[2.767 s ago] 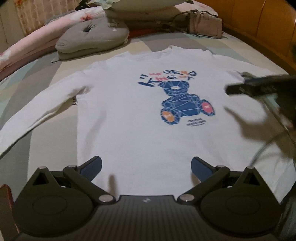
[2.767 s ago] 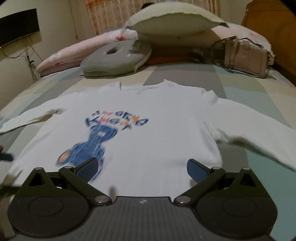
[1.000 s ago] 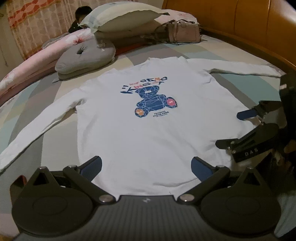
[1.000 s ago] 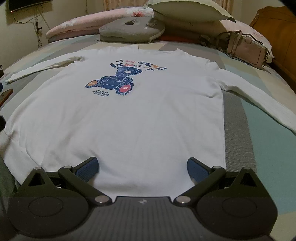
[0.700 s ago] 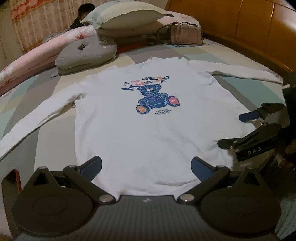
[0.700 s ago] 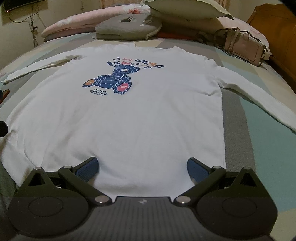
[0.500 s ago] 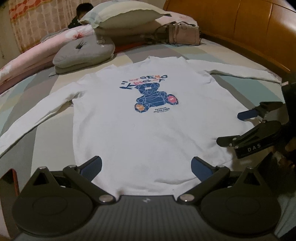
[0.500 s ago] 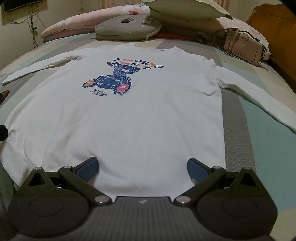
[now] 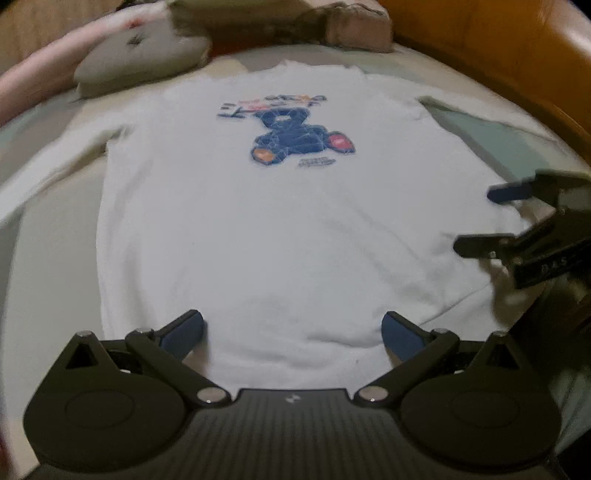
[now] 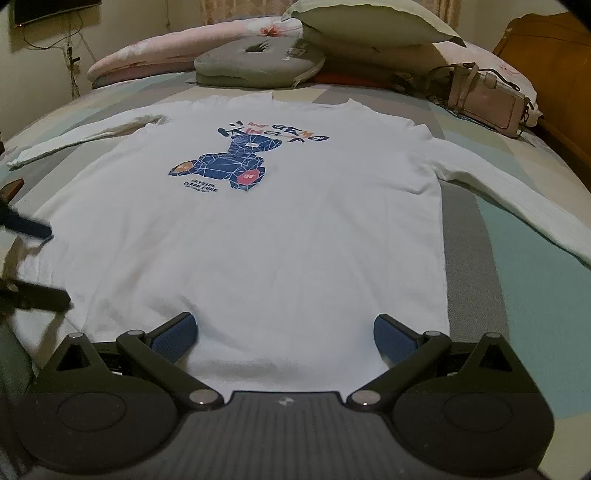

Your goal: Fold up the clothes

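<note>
A pale pink handbag with a strap sits shut at the head of the bed, so I cannot tell what it holds. The white long-sleeved sweatshirt with a blue geometric bear print lies flat, front up, on the striped bedspread — both sleeves spread out to the sides, hem nearest me, neckline towards the pillows. Coloured lettering arcs above the bear. The cloth looks smooth, with only faint creases near the hem.

My left gripper hovers over the hem with its blue pads wide apart, grasping nothing. My right gripper is likewise released, spread over the hem's middle. A grey ring-shaped cushion and a large cream pillow rest beyond the collar — the left view is blurred.
</note>
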`<act>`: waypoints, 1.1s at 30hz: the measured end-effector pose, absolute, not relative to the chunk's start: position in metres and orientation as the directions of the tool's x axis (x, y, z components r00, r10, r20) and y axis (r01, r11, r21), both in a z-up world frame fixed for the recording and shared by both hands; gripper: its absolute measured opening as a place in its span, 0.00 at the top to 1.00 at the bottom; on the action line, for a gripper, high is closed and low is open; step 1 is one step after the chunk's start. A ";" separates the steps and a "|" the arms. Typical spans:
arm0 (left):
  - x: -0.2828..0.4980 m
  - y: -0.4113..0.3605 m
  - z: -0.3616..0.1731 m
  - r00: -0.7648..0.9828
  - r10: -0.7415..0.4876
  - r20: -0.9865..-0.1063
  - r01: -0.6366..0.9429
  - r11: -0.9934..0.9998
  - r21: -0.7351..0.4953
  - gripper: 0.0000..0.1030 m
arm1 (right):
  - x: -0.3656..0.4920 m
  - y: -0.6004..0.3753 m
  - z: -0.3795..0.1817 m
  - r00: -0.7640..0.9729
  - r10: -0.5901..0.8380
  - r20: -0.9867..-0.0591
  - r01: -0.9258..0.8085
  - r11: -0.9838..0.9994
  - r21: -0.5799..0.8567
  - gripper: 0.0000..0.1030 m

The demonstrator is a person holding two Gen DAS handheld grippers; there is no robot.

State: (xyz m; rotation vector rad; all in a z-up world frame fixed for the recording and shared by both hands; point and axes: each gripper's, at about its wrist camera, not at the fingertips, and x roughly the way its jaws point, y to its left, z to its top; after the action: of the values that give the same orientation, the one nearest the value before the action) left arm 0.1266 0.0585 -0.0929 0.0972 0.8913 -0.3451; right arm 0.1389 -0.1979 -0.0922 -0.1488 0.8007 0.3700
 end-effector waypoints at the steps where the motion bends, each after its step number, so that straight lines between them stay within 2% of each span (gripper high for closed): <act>1: 0.124 0.063 -0.092 0.575 -0.264 -0.774 0.330 0.941 -0.076 0.01 | 0.138 -0.198 -0.092 0.637 0.268 -0.723 -0.380 0.925 0.008 0.00; 5: 0.120 0.070 -0.084 0.553 -0.252 -0.794 0.319 0.944 -0.077 0.01 | 0.137 -0.198 -0.092 0.634 0.267 -0.726 -0.382 0.924 0.006 0.00; 8: 0.130 0.073 -0.070 0.580 -0.255 -0.773 0.321 0.944 -0.071 0.01 | 0.139 -0.197 -0.092 0.630 0.260 -0.732 -0.379 0.925 0.002 0.00; 14: 0.189 0.071 -0.053 0.640 -0.291 -0.711 0.331 0.940 -0.088 0.01 | 0.140 -0.196 -0.091 0.622 0.257 -0.739 -0.380 0.925 0.001 0.00; 19: 0.256 0.089 -0.065 0.637 -0.322 -0.700 0.272 0.944 -0.187 0.01 | 0.139 -0.196 -0.091 0.623 0.257 -0.739 -0.381 0.924 0.000 0.00; 23: 0.297 0.110 -0.087 0.623 -0.289 -0.727 0.181 0.957 -0.226 0.01 | 0.140 -0.196 -0.091 0.616 0.256 -0.745 -0.385 0.923 0.000 0.00; 27: 0.318 0.125 -0.092 0.659 -0.211 -0.722 0.105 0.976 -0.190 0.01 | 0.141 -0.196 -0.091 0.613 0.256 -0.748 -0.385 0.923 0.000 0.00; 31: 0.314 0.134 -0.079 0.670 -0.233 -0.705 0.052 0.962 -0.269 0.01 | 0.141 -0.195 -0.091 0.609 0.259 -0.750 -0.390 0.921 0.001 0.00; 33: 0.296 0.128 -0.069 0.675 -0.259 -0.691 0.100 0.960 -0.261 0.01 | 0.142 -0.195 -0.091 0.606 0.259 -0.752 -0.392 0.920 0.001 0.00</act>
State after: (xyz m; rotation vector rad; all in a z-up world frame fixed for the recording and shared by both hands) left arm 0.2965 0.1278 -0.0691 -0.2087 0.8065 -0.2034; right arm 0.1419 -0.1951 -0.0906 -0.1705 0.8392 0.3790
